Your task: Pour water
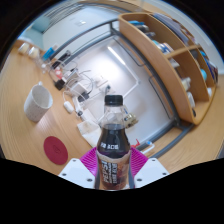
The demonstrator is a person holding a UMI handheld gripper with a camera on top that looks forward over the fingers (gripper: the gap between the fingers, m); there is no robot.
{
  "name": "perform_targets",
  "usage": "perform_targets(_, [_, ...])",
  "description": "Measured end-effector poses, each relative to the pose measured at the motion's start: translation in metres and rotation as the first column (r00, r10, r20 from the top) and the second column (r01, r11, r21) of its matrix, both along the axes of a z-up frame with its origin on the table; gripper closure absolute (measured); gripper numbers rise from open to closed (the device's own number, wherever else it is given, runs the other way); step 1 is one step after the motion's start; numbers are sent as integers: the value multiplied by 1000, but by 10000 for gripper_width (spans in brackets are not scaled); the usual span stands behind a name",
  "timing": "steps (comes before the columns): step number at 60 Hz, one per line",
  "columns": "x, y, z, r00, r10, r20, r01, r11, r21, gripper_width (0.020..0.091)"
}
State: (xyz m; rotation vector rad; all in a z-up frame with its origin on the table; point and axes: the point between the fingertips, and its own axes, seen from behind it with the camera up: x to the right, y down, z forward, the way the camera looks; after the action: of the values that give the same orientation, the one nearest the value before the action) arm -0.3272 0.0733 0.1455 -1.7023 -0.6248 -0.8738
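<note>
Now Carrying the Bottle, Cup Not Yet Reached

Held upright between the two fingers of the gripper (pixel 112 168): a dark bottle (pixel 112 135) with a black cap and a pale label, pink pads (pixel 86 160) pressing on either side of its lower body. Closed on the bottle, then, and lifted clear of the wooden table (pixel 25 135). Cap apparently on, though too small to tell for certain.

Off to the left and beyond the fingers, well apart from the bottle: a white cup (pixel 38 101), standing upright. Nearer, just left of the fingers: a round pink coaster (pixel 55 151), flat on the table. Farther back: wooden shelves (pixel 170 50) along the wall.

Judged to be the carrying step, before any pouring. Next move likely calls for swinging left toward the cup, bringing the bottle's mouth above its rim, then tilting slowly. Cap, if on, to be dealt with first.
</note>
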Motion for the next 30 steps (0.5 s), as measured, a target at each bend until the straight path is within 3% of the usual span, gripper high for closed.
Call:
perform_targets(15, [-65,32,12,821,158,549,-139,987,-77,711])
perform_targets(22, [-90,44,11,668,219,711,-190,974,-122,714])
perform_targets(30, [-105,54,6,517,247,820,-198,966,-166,712])
